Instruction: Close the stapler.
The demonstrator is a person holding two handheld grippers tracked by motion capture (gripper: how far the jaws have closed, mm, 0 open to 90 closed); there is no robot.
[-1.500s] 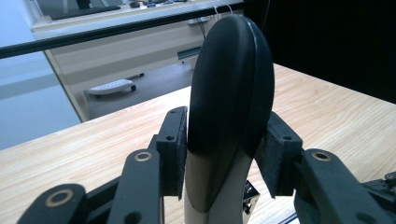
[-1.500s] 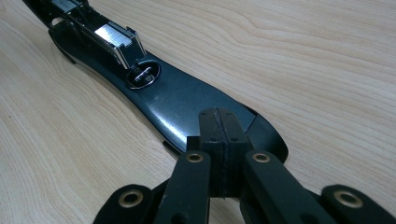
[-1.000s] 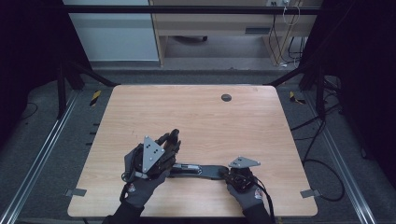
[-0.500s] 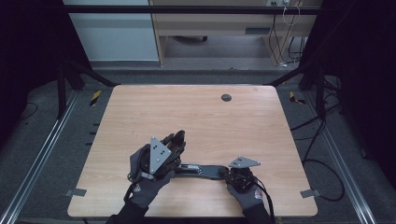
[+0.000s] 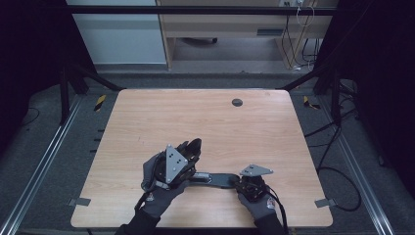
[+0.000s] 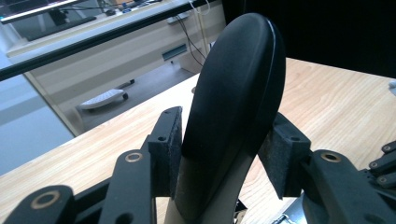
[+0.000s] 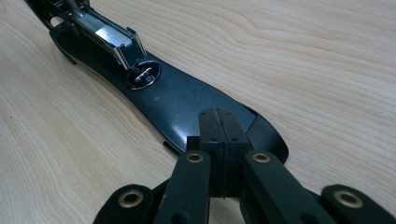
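Stapler [image 5: 215, 179] lying opened out near the bench's [image 5: 274, 132] front edge, base [image 7: 187, 105] flat on the wood. Left gripper [image 6: 224, 154] clamping the stapler's raised black top arm [image 6: 236, 98] between its pads. Right gripper [image 7: 219, 140] pressing down on the base's end with jaws closed together, nothing between them. Metal anvil [image 7: 144, 74] and staple channel [image 7: 105, 35] lying exposed.

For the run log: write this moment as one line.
left claw: shut on stapler top arm, raised | right claw: shut, pressing stapler base flat | table: stapler open
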